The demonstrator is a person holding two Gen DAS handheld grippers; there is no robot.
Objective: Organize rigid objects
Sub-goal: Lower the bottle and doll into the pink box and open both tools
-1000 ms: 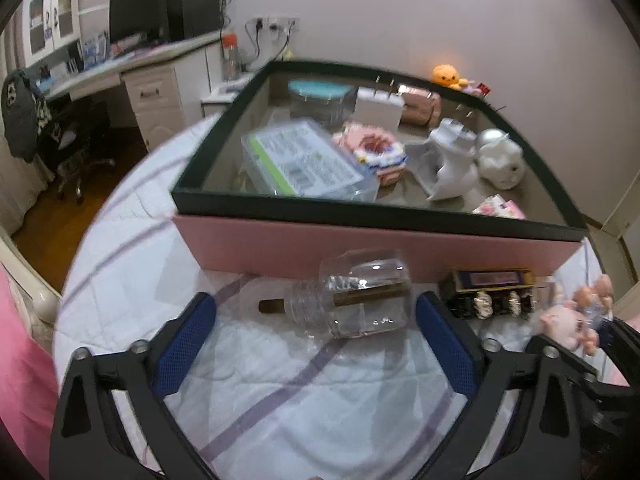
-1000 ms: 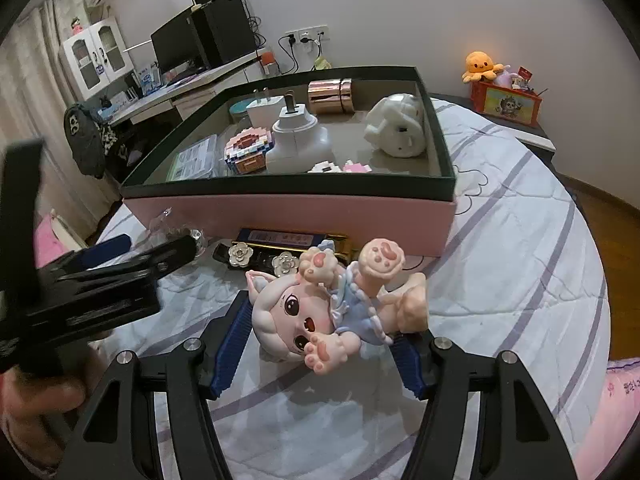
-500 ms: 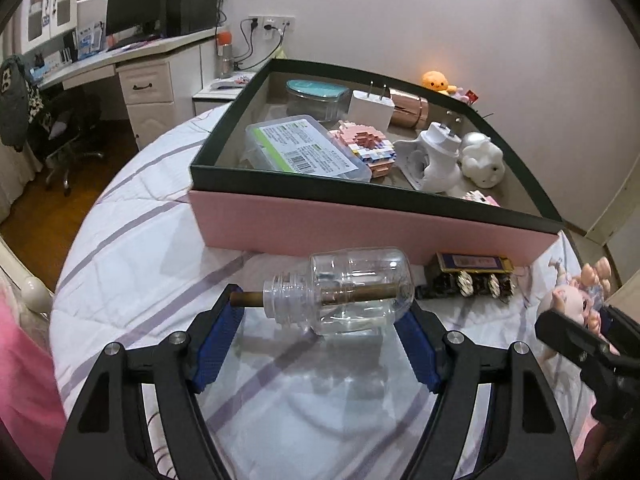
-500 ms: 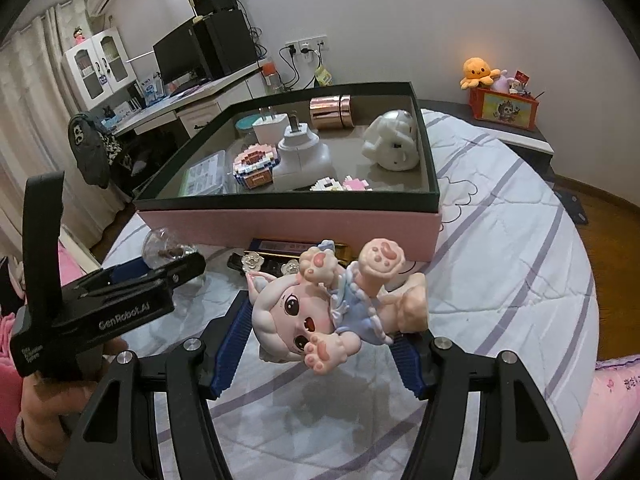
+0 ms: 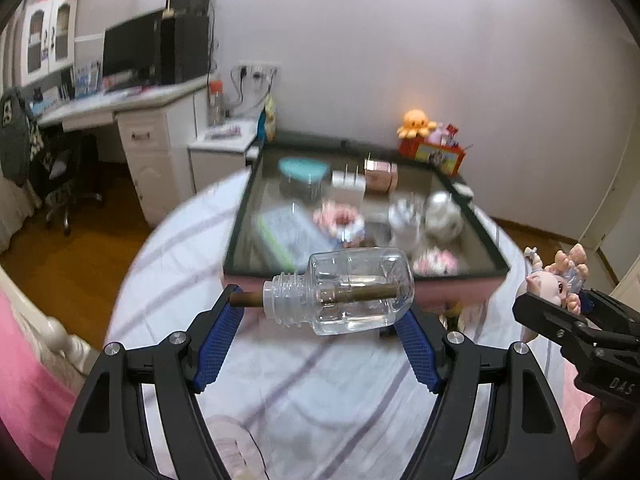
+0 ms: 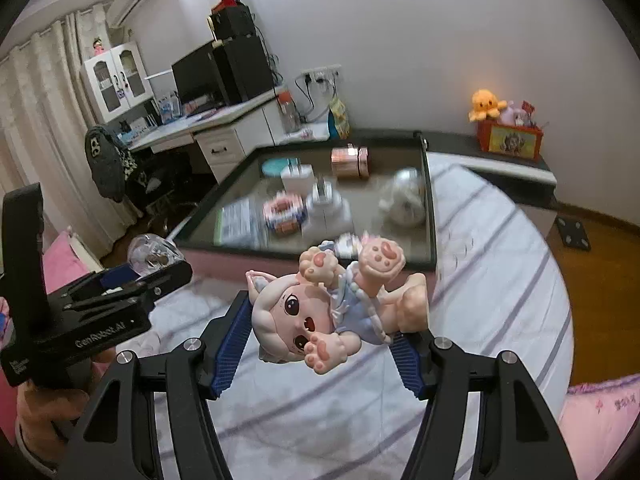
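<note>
Clear plastic bottle with a brown stick inside (image 5: 348, 294) is held sideways between the blue pads of the left gripper (image 5: 320, 330), stick end against one pad and bottle base against the other, so it is carried level, clear of the striped white bedsheet (image 5: 304, 396). Jaws have just been closing, now pinching the bottle. Pink-sided, dark-rimmed open box (image 5: 496, 264) sits just beyond, likely the drop target, already holding chargers, a teal-lidded jar and other blurred items. Pink cat-eared doll in a blue dress (image 6: 332, 308) is clamped head-to-legs in the right gripper (image 6: 326, 346), lifted off the sheet, just in front of the box rim, presumably for the same box.
</note>
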